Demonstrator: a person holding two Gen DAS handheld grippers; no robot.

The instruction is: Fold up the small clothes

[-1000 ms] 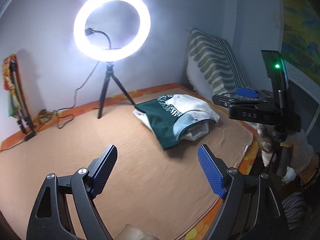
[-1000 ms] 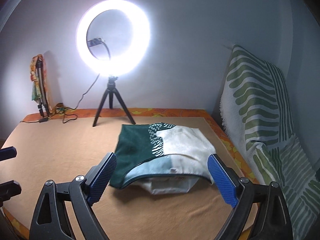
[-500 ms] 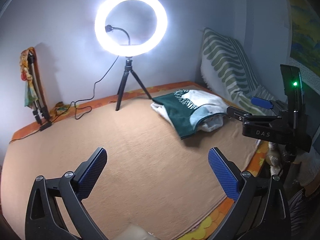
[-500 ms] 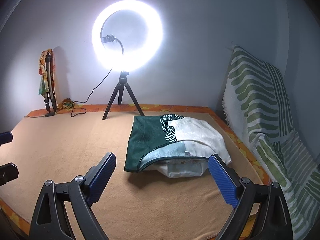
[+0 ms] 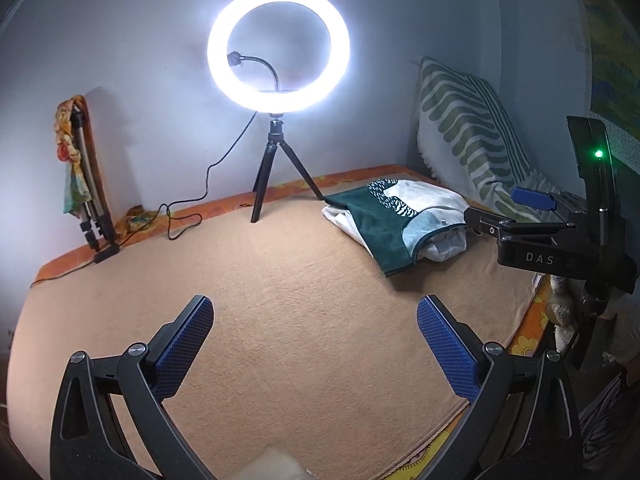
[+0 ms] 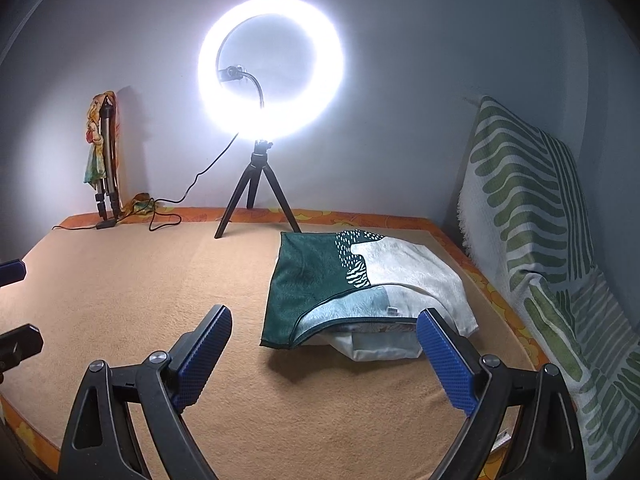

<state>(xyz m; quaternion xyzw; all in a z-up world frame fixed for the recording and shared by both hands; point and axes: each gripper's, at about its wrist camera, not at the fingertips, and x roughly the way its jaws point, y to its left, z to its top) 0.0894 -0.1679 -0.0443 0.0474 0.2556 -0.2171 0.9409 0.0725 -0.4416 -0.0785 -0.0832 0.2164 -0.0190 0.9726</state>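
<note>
A folded green and white garment (image 6: pixel 360 284) lies on top of a white garment on the tan blanket (image 6: pixel 140 280), at the right side near the back. It also shows in the left wrist view (image 5: pixel 396 216). My right gripper (image 6: pixel 324 340) is open and empty, just in front of the pile. My left gripper (image 5: pixel 314 328) is open and empty above the bare middle of the blanket (image 5: pixel 280 280), well left of the pile. The right gripper's body (image 5: pixel 552 236) shows at the right of the left wrist view.
A lit ring light on a tripod (image 6: pixel 256 184) stands at the back with its cable (image 6: pixel 168 216) trailing left. A folded tripod with a scarf (image 6: pixel 104 160) leans on the wall. A green-striped cushion (image 6: pixel 532 208) stands at the right edge.
Both grippers have drawn back and turned left, so the pile sits further right in both views. Both stay open and empty. The pile has not moved.
</note>
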